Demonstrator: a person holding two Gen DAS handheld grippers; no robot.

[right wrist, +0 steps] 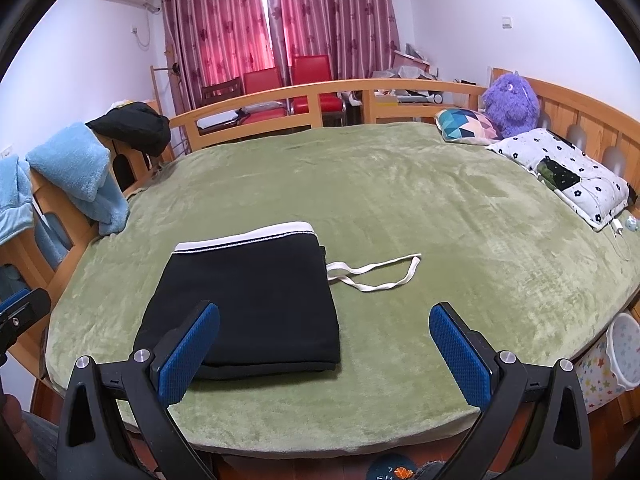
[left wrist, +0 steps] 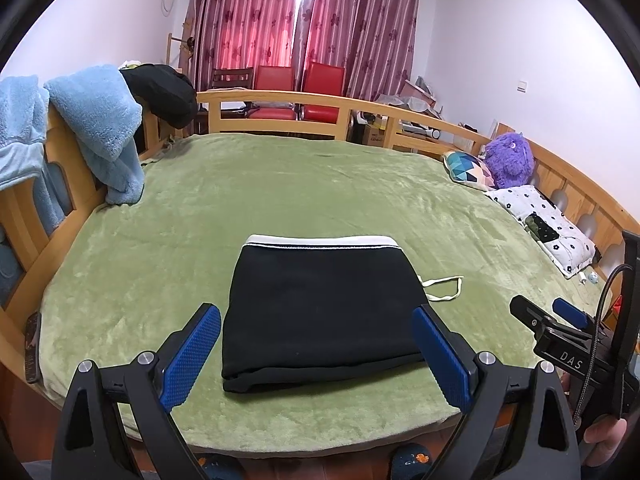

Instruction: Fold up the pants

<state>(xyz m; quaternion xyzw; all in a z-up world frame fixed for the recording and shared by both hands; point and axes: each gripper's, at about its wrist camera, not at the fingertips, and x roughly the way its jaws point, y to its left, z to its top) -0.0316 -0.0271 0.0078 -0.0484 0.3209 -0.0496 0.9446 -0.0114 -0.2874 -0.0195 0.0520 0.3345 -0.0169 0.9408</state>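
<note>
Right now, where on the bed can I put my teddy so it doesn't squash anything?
The green blanket is bare in the middle, between the folded pants and the far rail. It is also bare right of the white drawstring. By the pillows and purple plush toy it is crowded.

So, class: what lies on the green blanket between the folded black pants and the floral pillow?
Only the pants' white drawstring, looped beside them; beyond it the green blanket is bare up to the floral pillow. The right wrist view shows it best.
</note>
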